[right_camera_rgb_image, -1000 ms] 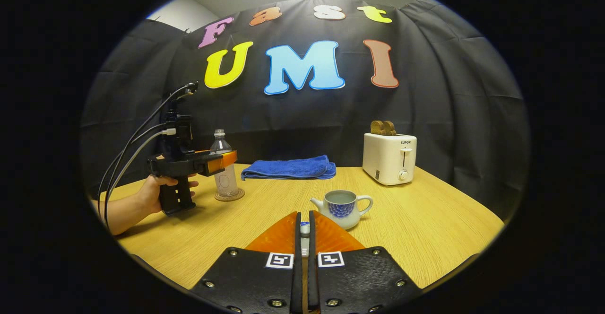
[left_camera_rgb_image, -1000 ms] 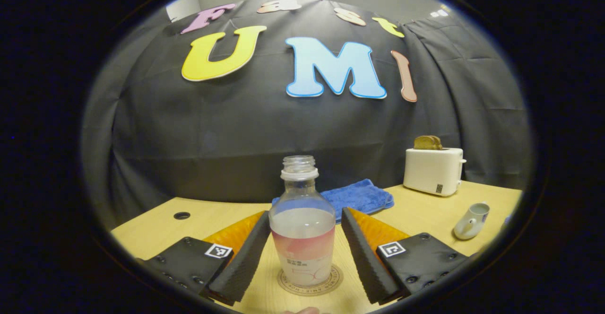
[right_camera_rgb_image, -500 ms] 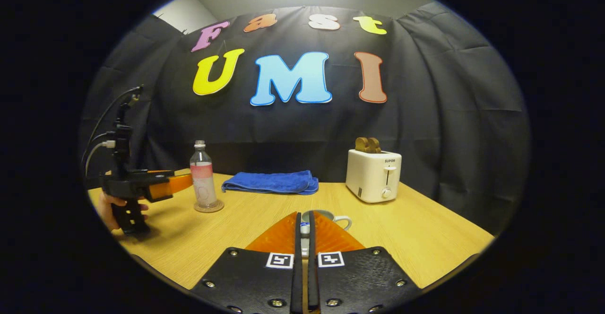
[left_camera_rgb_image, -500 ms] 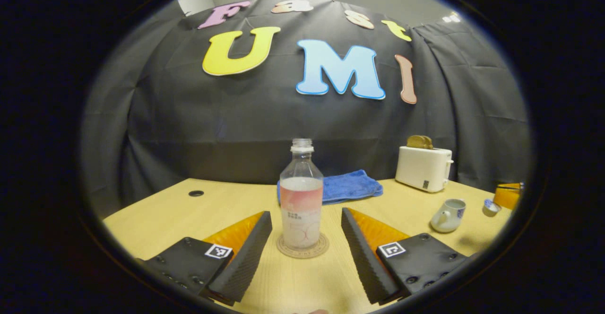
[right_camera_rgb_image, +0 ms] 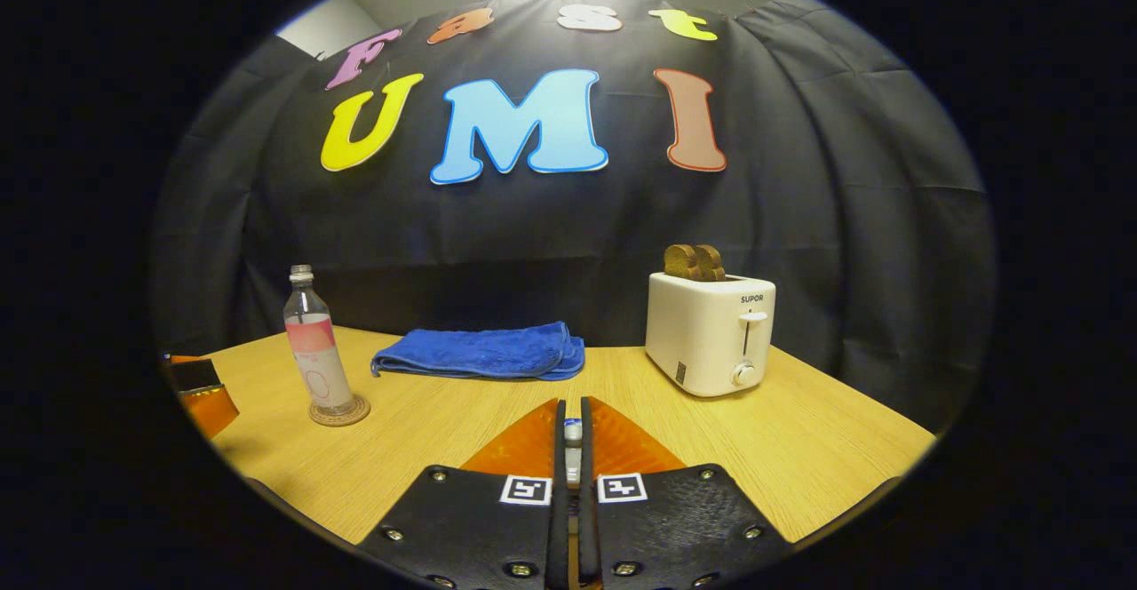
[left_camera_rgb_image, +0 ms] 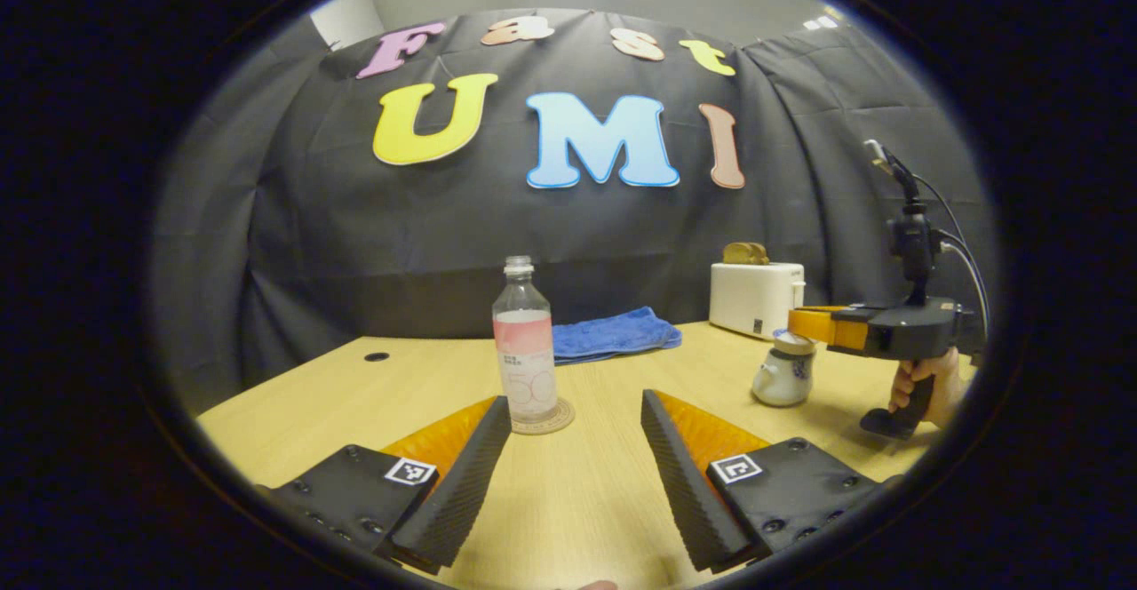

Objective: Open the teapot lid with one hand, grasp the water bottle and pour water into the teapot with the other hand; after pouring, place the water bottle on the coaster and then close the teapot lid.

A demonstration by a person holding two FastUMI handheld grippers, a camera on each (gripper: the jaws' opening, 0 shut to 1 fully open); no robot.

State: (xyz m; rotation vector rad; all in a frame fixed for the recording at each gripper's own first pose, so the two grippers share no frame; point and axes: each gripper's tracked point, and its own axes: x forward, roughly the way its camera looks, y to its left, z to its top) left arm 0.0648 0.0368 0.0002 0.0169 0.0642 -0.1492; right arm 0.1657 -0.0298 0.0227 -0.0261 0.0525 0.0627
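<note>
The clear water bottle (left_camera_rgb_image: 524, 350) stands upright on the round coaster (left_camera_rgb_image: 558, 419), just beyond my left gripper (left_camera_rgb_image: 576, 402), which is open and holds nothing. In the right gripper view the bottle (right_camera_rgb_image: 313, 352) and coaster (right_camera_rgb_image: 338, 413) are at the far left. My right gripper (right_camera_rgb_image: 571, 408) is shut on the small teapot lid (right_camera_rgb_image: 573, 431). In the left gripper view that gripper (left_camera_rgb_image: 797, 324), held by a hand (left_camera_rgb_image: 926, 377), sits right over the top of the white teapot (left_camera_rgb_image: 781, 381). In the right gripper view the teapot is hidden under the fingers.
A folded blue towel (right_camera_rgb_image: 481, 353) lies at the back of the wooden table (left_camera_rgb_image: 604, 483). A white toaster (right_camera_rgb_image: 711, 332) with bread in its slots stands at the back right. A small hole (left_camera_rgb_image: 376, 356) marks the tabletop at the far left.
My left gripper has drawn back from the bottle, which stays on the coaster. My right gripper has moved forward with the lid until it is over the teapot.
</note>
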